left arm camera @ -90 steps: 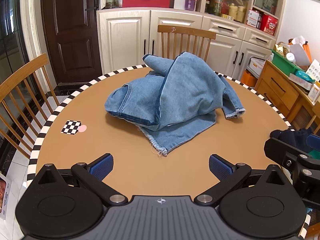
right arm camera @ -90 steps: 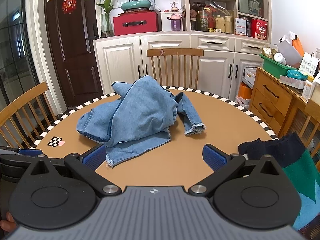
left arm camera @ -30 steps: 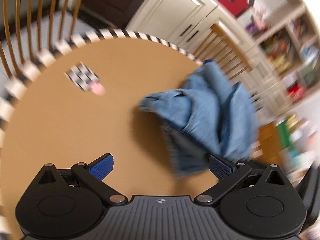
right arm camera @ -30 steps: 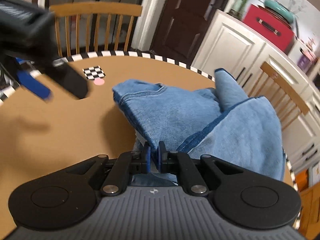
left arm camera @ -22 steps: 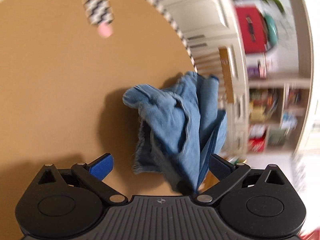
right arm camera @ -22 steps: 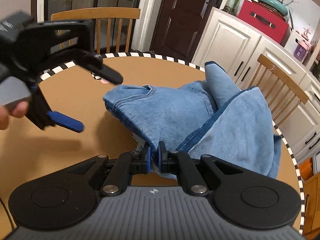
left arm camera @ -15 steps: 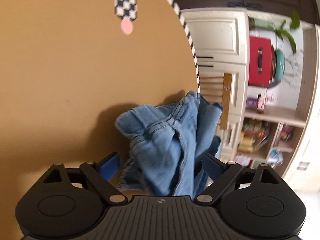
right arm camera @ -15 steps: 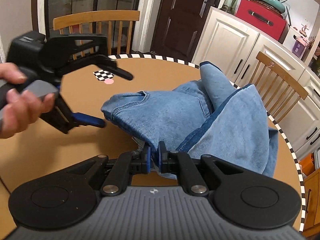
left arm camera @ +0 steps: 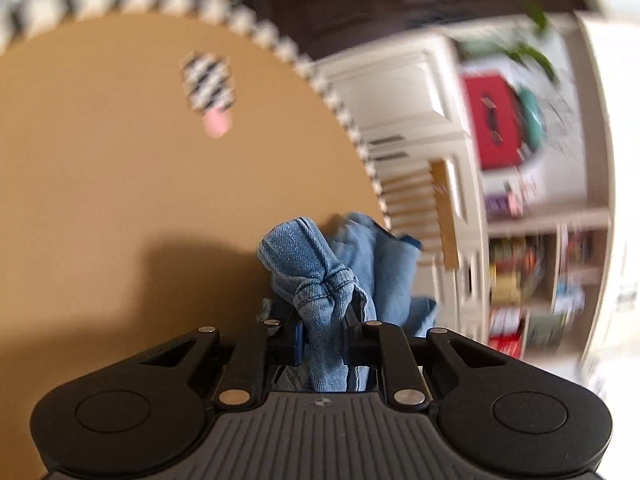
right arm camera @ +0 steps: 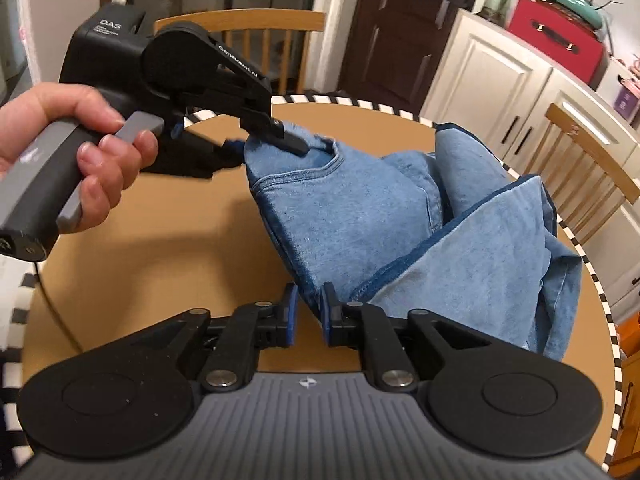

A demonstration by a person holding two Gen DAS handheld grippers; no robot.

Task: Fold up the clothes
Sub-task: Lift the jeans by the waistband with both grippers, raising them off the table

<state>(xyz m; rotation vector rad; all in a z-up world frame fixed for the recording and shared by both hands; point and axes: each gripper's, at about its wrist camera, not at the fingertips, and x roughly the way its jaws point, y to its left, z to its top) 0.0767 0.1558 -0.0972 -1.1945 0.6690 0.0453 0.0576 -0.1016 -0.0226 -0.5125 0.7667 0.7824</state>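
Observation:
A crumpled blue denim garment (right arm camera: 360,216) lies on the round brown table (right arm camera: 160,264), partly lifted. In the left wrist view my left gripper (left arm camera: 322,340) has a bunched fold of the denim (left arm camera: 316,280) between its blue pads, and its jaws are closing on it. From the right wrist camera, the left gripper (right arm camera: 264,146) pinches the garment's far left edge, held by a person's hand (right arm camera: 80,152). My right gripper (right arm camera: 308,312) holds the near hem. Its jaws are opening slightly, with the denim still between them.
The table has a black-and-white checked rim (right arm camera: 600,292). A checkered marker with a pink dot (left arm camera: 208,88) lies on the far tabletop. Wooden chairs stand behind (right arm camera: 240,28) and to the right (right arm camera: 592,160). White cabinets (right arm camera: 500,80) carry a red box (right arm camera: 556,48).
My left gripper swung in from open to the garment's left edge and closed on a fold. The right gripper lifted its hem slightly, and its jaws parted a little.

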